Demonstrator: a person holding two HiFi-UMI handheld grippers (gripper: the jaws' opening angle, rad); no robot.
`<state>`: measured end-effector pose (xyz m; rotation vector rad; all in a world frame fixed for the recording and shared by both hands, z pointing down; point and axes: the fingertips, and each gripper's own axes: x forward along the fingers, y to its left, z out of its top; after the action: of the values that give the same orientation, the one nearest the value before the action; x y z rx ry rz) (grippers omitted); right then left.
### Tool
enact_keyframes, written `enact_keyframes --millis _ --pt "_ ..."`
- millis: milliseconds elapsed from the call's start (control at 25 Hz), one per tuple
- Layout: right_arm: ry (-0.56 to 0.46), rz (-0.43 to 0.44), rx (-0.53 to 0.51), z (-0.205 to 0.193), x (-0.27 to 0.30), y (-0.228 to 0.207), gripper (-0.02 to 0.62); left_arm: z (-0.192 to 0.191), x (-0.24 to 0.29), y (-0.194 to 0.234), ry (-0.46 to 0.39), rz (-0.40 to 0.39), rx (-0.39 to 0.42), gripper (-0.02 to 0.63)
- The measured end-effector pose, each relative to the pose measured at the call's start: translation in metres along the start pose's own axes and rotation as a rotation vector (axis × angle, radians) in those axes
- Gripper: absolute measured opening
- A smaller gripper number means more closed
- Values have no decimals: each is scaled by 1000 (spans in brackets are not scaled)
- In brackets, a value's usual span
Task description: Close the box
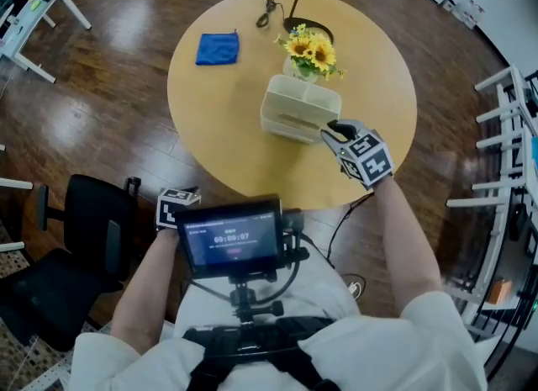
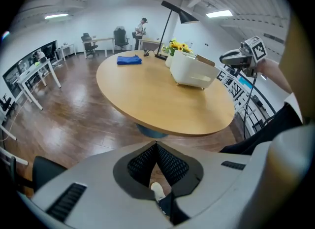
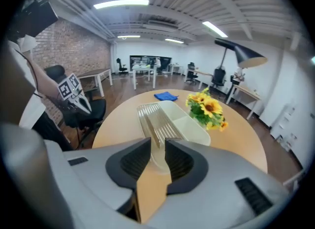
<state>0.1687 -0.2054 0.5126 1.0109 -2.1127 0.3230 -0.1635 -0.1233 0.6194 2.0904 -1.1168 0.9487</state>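
A cream box point(image 1: 294, 110) stands right of centre on the round wooden table point(image 1: 227, 129). Its ribbed translucent lid point(image 3: 153, 119) lies tilted along the box point(image 3: 189, 127). My right gripper point(image 1: 329, 131) is at the box's near right end. In the right gripper view the jaws point(image 3: 157, 142) stand close together with the lid's near edge between them. My left gripper point(image 1: 178, 200) hangs off the table by its near left edge. It is shut point(image 2: 156, 147) on nothing and faces the box point(image 2: 192, 70) across the tabletop.
A vase of sunflowers point(image 1: 311, 51) stands just behind the box, with a black lamp base point(image 1: 303, 26) behind that. A blue cloth point(image 1: 218, 48) lies at the far left of the table. A black chair point(image 1: 76, 246) is on the floor at left, white racks point(image 1: 504, 145) at right.
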Motion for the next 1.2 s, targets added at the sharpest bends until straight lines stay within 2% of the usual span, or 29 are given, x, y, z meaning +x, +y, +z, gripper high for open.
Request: enact_keyframes --millis 160,320,560,720,840,960,1200 --pt "-41 -167 238 -57 -41 10 97 10 -2 1 -11 -46 84 -6" --pt "-43 -306 444 -125 -81 46 97 15 -7 8 -21 -71 148 -6" --pt "-38 -444 680 -206 -126 117 97 9 -23 12 -39 -94 198 -6" --pt "-50 -523 791 -238 -150 155 97 1 -32 3 -56 -118 234 -6" --pt "-65 -565 855 -254 -170 199 95 -23 -55 1 -68 -132 249 -6" --pt "-62 -590 853 -258 -178 223 95 -36 -64 3 -83 -141 246 -6" --pt "-42 -613 844 -261 -180 223 94 -38 -56 6 -90 -148 228 -6"
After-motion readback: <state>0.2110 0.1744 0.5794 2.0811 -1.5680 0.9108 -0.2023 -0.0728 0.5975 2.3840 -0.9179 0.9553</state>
